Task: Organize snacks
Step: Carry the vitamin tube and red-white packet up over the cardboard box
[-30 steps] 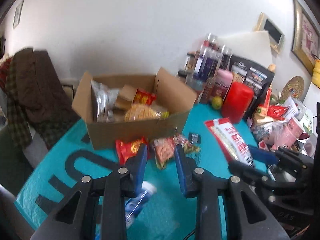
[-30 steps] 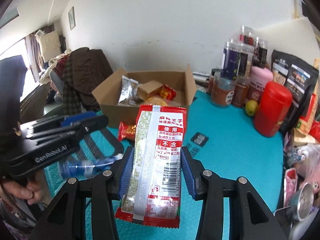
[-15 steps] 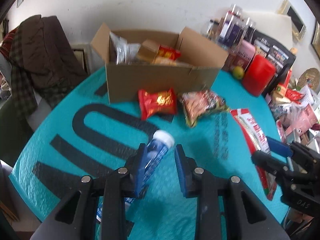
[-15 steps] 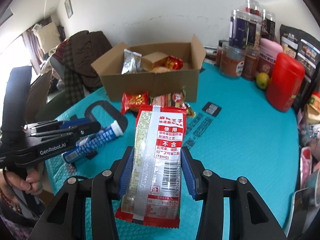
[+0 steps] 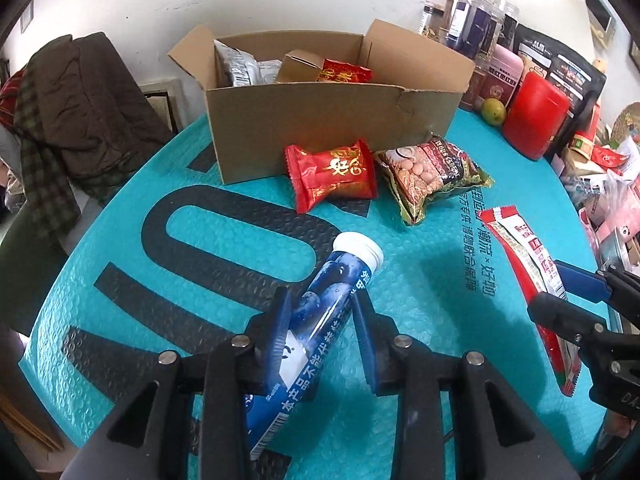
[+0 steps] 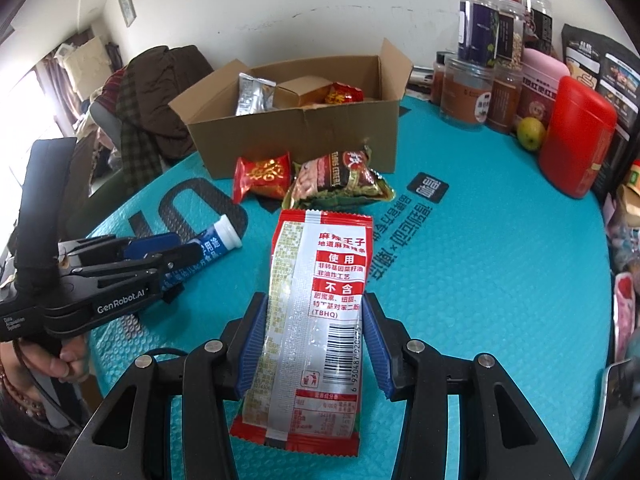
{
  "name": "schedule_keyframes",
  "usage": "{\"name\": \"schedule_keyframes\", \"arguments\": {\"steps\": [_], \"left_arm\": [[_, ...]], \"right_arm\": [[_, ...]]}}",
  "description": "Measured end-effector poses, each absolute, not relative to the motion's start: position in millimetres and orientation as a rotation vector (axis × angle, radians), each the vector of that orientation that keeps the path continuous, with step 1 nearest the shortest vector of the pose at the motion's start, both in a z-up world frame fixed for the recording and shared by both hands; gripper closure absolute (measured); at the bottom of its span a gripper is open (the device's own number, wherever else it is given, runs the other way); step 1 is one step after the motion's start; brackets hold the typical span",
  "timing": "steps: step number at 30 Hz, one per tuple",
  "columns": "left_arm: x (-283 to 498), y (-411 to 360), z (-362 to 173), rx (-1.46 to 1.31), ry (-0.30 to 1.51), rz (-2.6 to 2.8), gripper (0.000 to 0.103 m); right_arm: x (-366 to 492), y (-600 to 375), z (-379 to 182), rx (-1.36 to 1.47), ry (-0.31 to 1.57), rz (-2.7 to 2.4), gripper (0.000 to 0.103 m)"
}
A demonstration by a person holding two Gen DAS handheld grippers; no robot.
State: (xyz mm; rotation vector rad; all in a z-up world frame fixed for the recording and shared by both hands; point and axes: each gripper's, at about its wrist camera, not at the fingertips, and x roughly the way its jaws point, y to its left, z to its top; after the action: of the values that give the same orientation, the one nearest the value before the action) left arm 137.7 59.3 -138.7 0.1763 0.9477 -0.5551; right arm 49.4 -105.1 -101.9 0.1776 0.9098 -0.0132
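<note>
Counter (image 5: 420,288) covered by a teal mat with black lettering.

Left gripper (image 5: 320,312): jaws opening, a blue tube (image 5: 320,320) with a white cap lying between them. The left pad is seen against the tube; a sliver of gap shows at the right pad. The tube lies tilted on the mat, cap toward 1 o'clock in the left wrist view.

Right gripper (image 6: 316,332): clamped on a red-and-silver snack packet (image 6: 320,304), held by both long edges, label side up, top end toward 12 o'clock.

Cardboard box (image 5: 320,128) is seen at 12 o'clock, flaps open, several packets and a small carton inside. Just in front of it, touching its wall: a red candy bag (image 5: 332,172) and, at its 3 o'clock, a brown nut packet (image 5: 432,172).

Red canister (image 6: 576,136), a green fruit (image 6: 530,134) and jars (image 6: 480,60) are grouped at 2 o'clock in the right wrist view. A hand (image 6: 56,360) is seen on the left gripper's handle at 8 o'clock.
</note>
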Motion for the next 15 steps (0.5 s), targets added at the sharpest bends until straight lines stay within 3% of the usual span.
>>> {"name": "schedule_keyframes", "arguments": {"steps": [4,8,12,15], "left_arm": [[144,55,-147,0.173,0.992,-0.561,0.062],[148,53,-157,0.171,1.023,-0.548,0.061],[146,51,-156,0.178,0.995,-0.551,0.075],[145,51,-154,0.155,0.991,-0.566,0.075]], "right_arm": [[50,-106,-105,0.183,0.918,-0.012,0.057],[50,-108,-106,0.188,0.922,-0.016,0.057],[49,-112,-108,0.198,0.922,-0.025,0.057],[49,-114,-109,0.206,0.926,-0.028,0.057]]}}
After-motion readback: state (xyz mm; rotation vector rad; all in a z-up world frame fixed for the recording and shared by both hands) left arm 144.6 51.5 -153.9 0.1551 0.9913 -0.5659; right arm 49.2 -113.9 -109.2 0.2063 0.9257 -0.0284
